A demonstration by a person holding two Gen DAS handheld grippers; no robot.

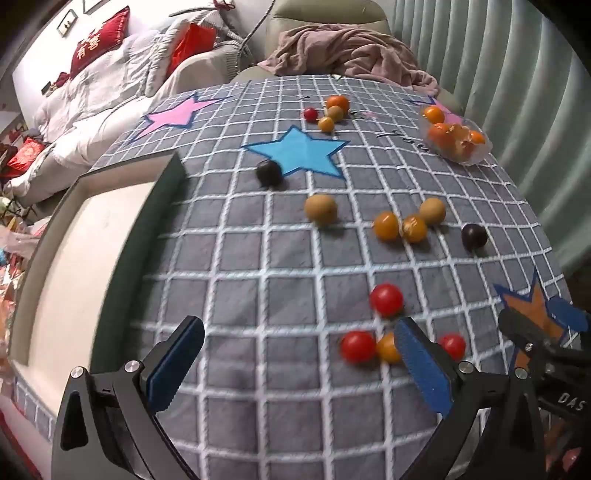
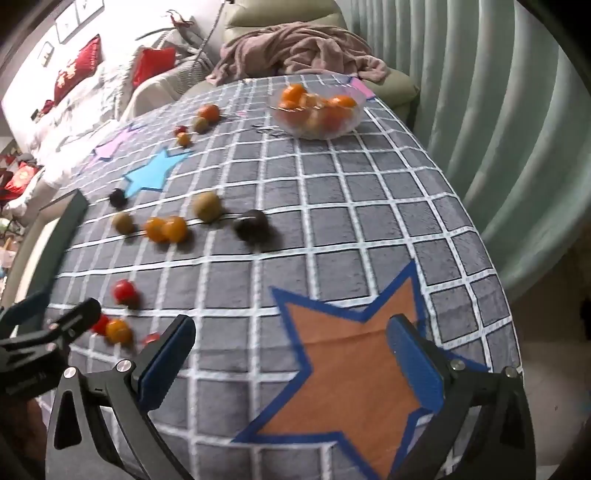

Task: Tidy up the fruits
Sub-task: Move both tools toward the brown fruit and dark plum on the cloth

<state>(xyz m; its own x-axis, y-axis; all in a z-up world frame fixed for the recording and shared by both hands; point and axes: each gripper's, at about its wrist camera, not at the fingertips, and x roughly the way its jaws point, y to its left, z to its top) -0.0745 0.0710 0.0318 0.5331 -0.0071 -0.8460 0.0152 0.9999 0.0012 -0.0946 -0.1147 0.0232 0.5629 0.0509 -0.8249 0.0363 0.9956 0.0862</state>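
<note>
Orange fruits already sit in your clear glass bowl (image 2: pixel 317 114) at the far right of the grey checked cloth (image 2: pixel 332 206), but most of the job remains. Red, orange, tan and dark round fruits (image 1: pixel 386 299) lie scattered across the cloth, and the white tray (image 1: pixel 74 266) shows nothing inside. Your left gripper (image 1: pixel 299 369) and right gripper (image 2: pixel 291 365) both hang spread wide, holding nothing.

A grey checked cloth (image 1: pixel 258 258) with coloured stars covered the desk. Behind it a pink blanket (image 1: pixel 343 51) lay crumpled on a pale green armchair (image 2: pixel 277 14). Pale green curtains (image 2: pixel 480 110) hung to the right, and red cushions (image 1: pixel 99 40) rested on a white bed (image 1: pixel 92 92) at the left.
</note>
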